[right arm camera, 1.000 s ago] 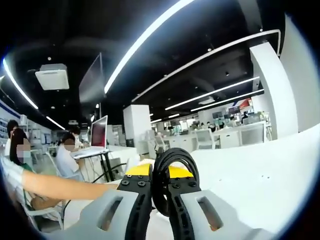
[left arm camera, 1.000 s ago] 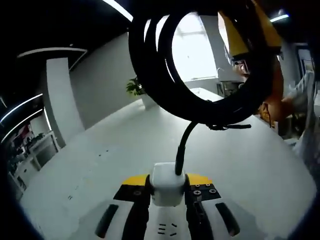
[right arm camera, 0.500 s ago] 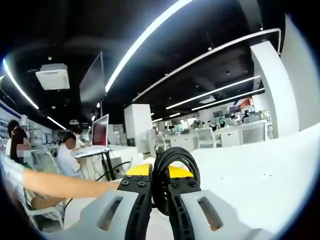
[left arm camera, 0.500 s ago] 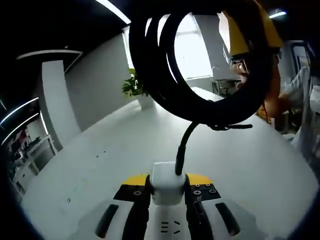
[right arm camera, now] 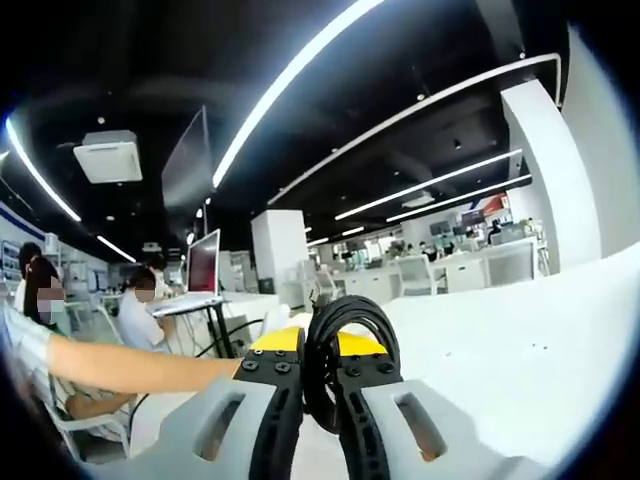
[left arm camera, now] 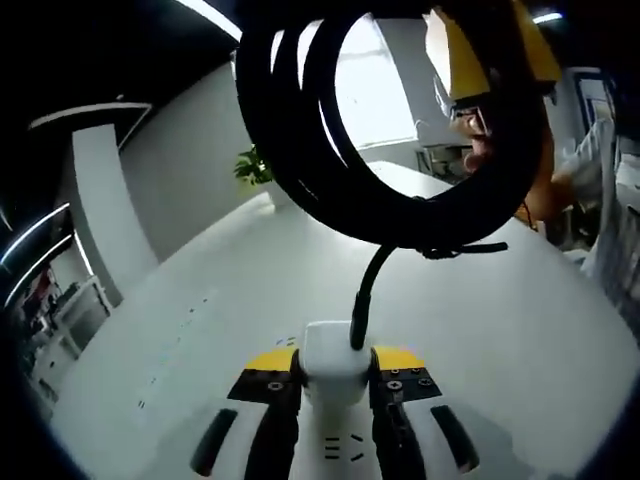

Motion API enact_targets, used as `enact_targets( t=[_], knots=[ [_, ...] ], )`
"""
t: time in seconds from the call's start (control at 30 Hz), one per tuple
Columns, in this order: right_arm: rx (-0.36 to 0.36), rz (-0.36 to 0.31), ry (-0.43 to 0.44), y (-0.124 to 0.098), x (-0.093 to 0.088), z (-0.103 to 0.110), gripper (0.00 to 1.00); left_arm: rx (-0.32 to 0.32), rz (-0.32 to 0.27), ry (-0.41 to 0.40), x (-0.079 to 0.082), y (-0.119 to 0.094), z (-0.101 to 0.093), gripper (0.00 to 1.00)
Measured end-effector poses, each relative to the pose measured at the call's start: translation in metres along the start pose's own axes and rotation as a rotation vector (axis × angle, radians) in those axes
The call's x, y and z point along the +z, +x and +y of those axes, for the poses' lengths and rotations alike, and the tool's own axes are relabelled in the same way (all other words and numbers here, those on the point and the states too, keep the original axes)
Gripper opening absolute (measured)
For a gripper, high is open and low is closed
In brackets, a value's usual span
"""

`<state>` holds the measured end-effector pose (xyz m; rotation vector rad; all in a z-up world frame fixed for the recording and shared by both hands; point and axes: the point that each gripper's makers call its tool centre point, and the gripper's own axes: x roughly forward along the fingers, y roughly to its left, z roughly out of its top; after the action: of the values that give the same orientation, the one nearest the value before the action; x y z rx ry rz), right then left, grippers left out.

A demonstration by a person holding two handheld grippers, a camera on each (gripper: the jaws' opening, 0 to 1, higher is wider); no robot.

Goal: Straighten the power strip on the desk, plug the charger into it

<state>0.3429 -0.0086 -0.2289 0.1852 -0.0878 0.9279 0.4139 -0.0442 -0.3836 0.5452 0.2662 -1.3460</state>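
My left gripper [left arm camera: 335,372] is shut on the cord end of the white power strip [left arm camera: 336,448], whose socket slots show between the jaws at the bottom of the left gripper view. Its black cord [left arm camera: 362,300] rises from that end into a bundled coil [left arm camera: 400,205] hanging above the white desk [left arm camera: 200,330]. The yellow-tipped right gripper [left arm camera: 478,62] holds the coil from the upper right. In the right gripper view, my right gripper [right arm camera: 318,352] is shut on the black coiled cord [right arm camera: 348,325].
A potted plant [left arm camera: 254,166] stands at the desk's far end by a white wall. In the right gripper view a person's arm [right arm camera: 130,365] stretches in from the left. Seated people and an open laptop [right arm camera: 200,268] are beyond, with more desks and chairs [right arm camera: 470,270] at the back.
The left gripper view has shifted slightly, so the coil sits a little further left and higher. Both grips are unchanged.
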Motion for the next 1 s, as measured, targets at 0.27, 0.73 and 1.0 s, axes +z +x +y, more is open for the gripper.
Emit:
enact_targets(
  t=[0.27, 0.73, 1.0],
  knots=[
    [0.007, -0.006, -0.001, -0.007, 0.001, -0.001, 0.08, 0.009, 0.017, 0.024, 0.000, 0.000, 0.001, 0.25],
    [0.006, -0.008, 0.010, -0.011, -0.001, 0.000, 0.09, 0.142, -0.010, 0.019, -0.008, 0.009, 0.005, 0.52],
    [0.003, -0.019, 0.021, -0.012, -0.001, -0.001, 0.09, 0.185, -0.140, -0.021, 0.012, 0.000, 0.018, 0.80]
  ],
)
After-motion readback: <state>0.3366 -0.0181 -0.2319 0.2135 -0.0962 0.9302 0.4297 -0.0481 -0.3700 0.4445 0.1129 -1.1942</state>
